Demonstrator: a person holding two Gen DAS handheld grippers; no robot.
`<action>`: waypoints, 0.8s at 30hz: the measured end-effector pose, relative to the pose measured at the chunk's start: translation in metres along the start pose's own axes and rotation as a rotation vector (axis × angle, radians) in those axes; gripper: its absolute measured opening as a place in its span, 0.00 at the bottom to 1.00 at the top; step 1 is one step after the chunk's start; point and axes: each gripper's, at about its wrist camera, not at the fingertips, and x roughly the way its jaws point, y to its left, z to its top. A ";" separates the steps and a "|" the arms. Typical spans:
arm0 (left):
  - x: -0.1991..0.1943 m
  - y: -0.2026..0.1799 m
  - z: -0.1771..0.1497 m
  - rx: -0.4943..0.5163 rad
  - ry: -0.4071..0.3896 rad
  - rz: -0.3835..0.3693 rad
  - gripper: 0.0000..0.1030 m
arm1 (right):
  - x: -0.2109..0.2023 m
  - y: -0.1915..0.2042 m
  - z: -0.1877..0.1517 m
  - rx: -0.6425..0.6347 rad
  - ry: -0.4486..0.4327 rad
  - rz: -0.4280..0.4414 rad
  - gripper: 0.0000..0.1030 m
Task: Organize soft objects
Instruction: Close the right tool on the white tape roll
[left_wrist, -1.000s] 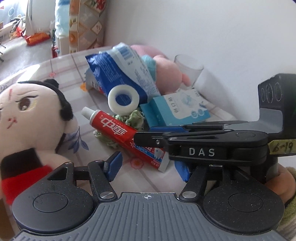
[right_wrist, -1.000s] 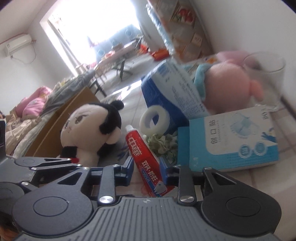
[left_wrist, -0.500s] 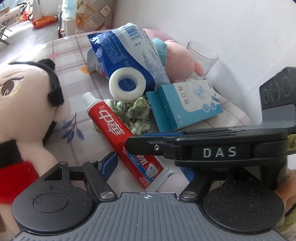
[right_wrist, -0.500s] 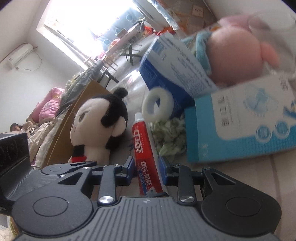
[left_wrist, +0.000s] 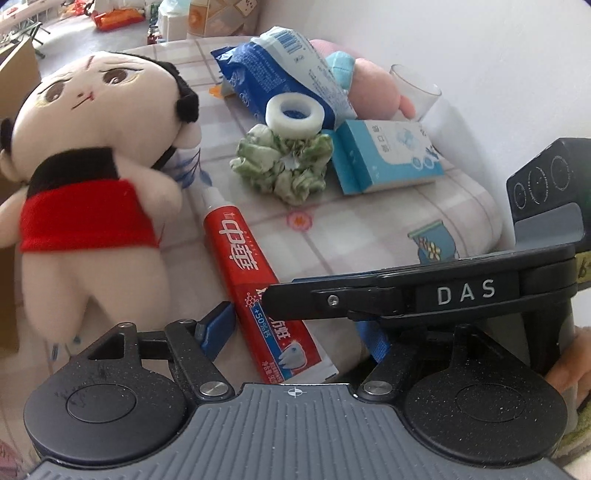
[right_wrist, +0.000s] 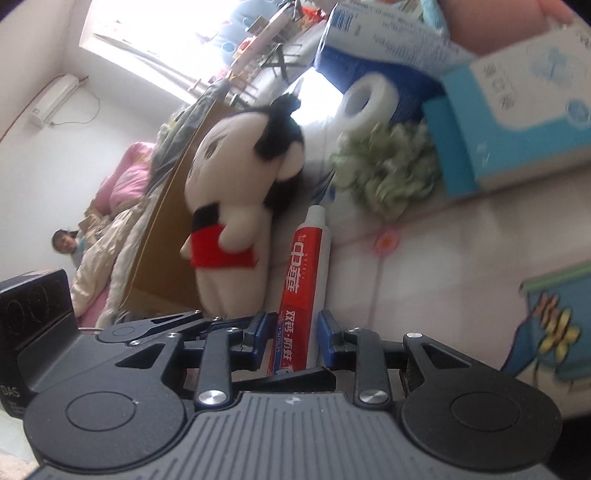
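A red toothpaste tube lies on the patterned tablecloth, cap pointing away. My right gripper is shut on its tail end; its black body crosses the left wrist view from the right. My left gripper stands open astride the same tail, pads apart from it. A plush doll in a red top sits left of the tube. A green scrunchie lies beyond the cap. A pink plush rests at the back, half hidden by a blue packet.
A white tape roll leans on the packet above the scrunchie. A light-blue box and a clear glass stand near the wall. A cardboard box sits past the table's left edge, with a person far behind.
The toothpaste tube has slid toward me, off the scrunchie and clear of the tape roll, still in the right gripper. The right view has rolled. The doll now shows whole in the left view.
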 end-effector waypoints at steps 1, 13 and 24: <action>-0.002 0.000 -0.001 0.001 -0.001 0.000 0.68 | -0.002 0.000 -0.001 0.005 0.004 0.004 0.31; 0.021 -0.005 0.018 0.018 -0.021 0.197 0.54 | -0.056 0.015 -0.007 -0.121 -0.265 -0.166 0.32; 0.013 0.007 0.010 -0.024 -0.045 0.201 0.31 | -0.042 0.041 0.030 -0.309 -0.389 -0.328 0.31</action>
